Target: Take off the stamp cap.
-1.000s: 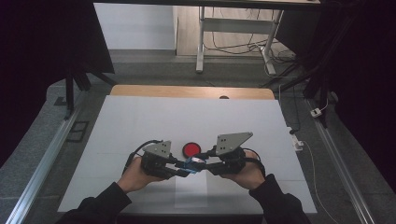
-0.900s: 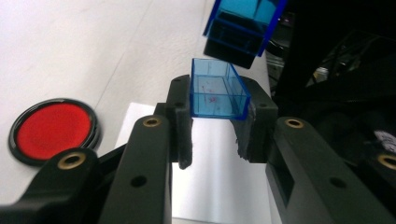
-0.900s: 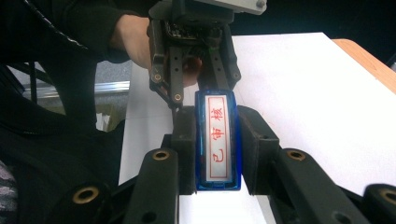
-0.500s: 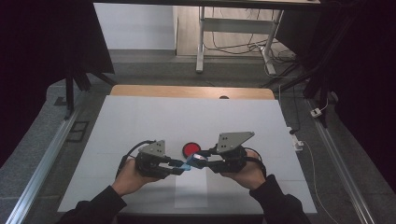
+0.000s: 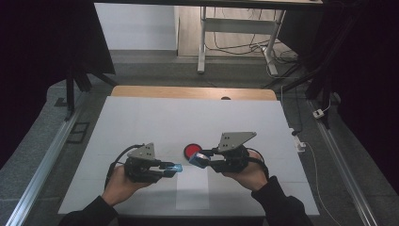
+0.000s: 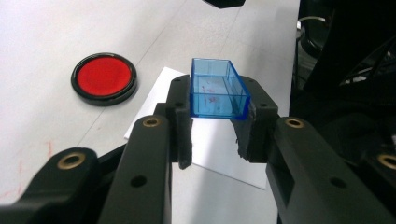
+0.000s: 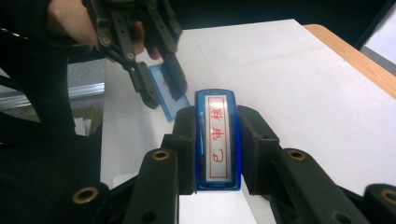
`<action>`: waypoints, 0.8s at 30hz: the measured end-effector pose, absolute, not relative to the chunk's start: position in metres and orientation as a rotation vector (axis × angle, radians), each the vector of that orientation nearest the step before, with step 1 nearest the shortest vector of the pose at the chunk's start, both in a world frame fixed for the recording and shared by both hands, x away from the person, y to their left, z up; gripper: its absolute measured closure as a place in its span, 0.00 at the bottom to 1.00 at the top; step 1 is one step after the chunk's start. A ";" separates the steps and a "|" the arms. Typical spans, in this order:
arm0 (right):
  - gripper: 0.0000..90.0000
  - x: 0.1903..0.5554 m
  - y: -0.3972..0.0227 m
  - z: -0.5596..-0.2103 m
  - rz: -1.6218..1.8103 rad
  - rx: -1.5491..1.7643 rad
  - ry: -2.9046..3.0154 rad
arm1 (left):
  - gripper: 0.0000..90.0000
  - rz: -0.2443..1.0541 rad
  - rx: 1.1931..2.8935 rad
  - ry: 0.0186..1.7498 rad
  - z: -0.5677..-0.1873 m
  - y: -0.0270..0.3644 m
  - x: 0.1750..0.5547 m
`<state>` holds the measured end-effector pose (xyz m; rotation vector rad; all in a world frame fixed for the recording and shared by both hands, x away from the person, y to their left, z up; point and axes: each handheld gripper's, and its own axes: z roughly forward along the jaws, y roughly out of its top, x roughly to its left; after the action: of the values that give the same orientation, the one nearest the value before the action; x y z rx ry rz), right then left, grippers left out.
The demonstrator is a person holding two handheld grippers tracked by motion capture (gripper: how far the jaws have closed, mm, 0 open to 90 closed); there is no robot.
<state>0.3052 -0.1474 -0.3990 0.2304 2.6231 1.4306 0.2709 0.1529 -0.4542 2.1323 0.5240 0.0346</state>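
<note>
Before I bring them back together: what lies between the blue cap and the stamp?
In the high view, bare white table separates cap and stamp; ink pad sits behind.

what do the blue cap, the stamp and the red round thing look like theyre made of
Blue cap: likely clear tinted plastic, glossy; the gripper pads show through its walls.
Stamp: blue plastic body, shiny at the edges; pale face with red characters, possibly rubber.
Red ink pad: black glossy rim, probably plastic; matt red centre, perhaps felt or foam.
</note>
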 end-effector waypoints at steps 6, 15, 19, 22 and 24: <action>0.79 0.307 -0.148 -0.399 1.428 0.269 2.620 | 0.77 0.072 2.116 0.584 -0.455 0.167 0.262; 0.79 0.310 -0.150 -0.400 1.410 0.312 2.607 | 0.77 0.153 2.106 0.668 -0.461 0.185 0.249; 0.79 0.309 -0.150 -0.401 1.400 0.317 2.603 | 0.77 0.191 2.105 0.704 -0.462 0.192 0.244; 0.79 0.309 -0.150 -0.401 1.392 0.325 2.603 | 0.77 0.218 2.108 0.739 -0.464 0.197 0.239; 0.79 0.310 -0.150 -0.401 1.392 0.328 2.602 | 0.77 0.226 2.110 0.763 -0.466 0.201 0.236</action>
<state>0.3098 -0.1504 -0.4009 0.3275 2.6018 1.3915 0.2362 0.2009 -0.4655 2.1104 0.7634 0.2258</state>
